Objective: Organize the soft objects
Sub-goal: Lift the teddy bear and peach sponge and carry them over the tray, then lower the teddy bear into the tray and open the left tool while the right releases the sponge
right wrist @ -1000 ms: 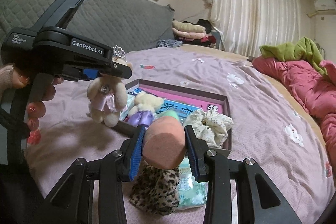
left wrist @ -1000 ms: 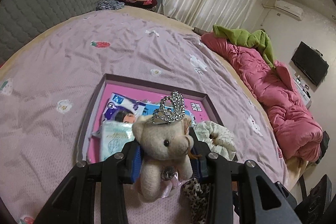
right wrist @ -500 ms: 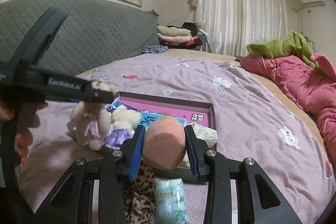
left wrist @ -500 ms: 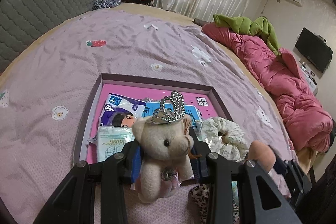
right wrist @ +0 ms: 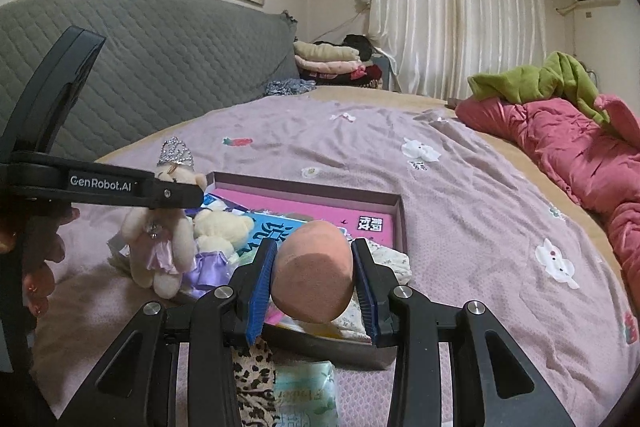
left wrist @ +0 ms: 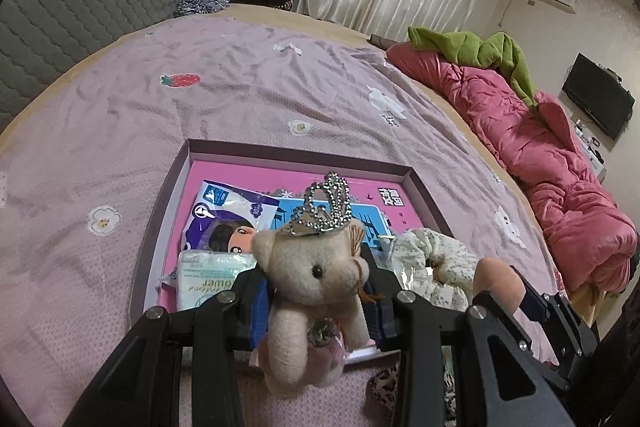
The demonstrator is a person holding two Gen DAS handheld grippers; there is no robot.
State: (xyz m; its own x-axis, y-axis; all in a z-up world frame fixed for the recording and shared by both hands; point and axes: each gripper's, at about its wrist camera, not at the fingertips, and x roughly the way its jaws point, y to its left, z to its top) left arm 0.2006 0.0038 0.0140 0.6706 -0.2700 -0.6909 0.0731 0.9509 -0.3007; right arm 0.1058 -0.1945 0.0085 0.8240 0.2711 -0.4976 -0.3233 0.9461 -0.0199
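My left gripper (left wrist: 318, 301) is shut on a beige teddy bear (left wrist: 316, 283) wearing a silver tiara, which hangs over the near edge of a shallow pink-lined box (left wrist: 296, 153) on the bed. In the right wrist view the same bear (right wrist: 160, 235) dangles at the box's left corner. My right gripper (right wrist: 314, 287) is shut on a peach egg-shaped sponge (right wrist: 314, 275), held above the box's near rim (right wrist: 308, 185). Inside the box lie a tissue pack (left wrist: 204, 279), a floral scrunchie (left wrist: 424, 255) and a second bear in a purple dress (right wrist: 220, 231).
A leopard-print item (right wrist: 252, 383) and a green tissue pack (right wrist: 304, 395) lie on the lilac bedspread just in front of the box. A pink quilt (left wrist: 540, 155) with a green blanket (left wrist: 480, 51) fills the right side. A grey padded headboard (right wrist: 160, 67) stands behind.
Both grippers have moved closer to the box with their loads still held. The right gripper and its sponge have come into the left wrist view at the lower right.
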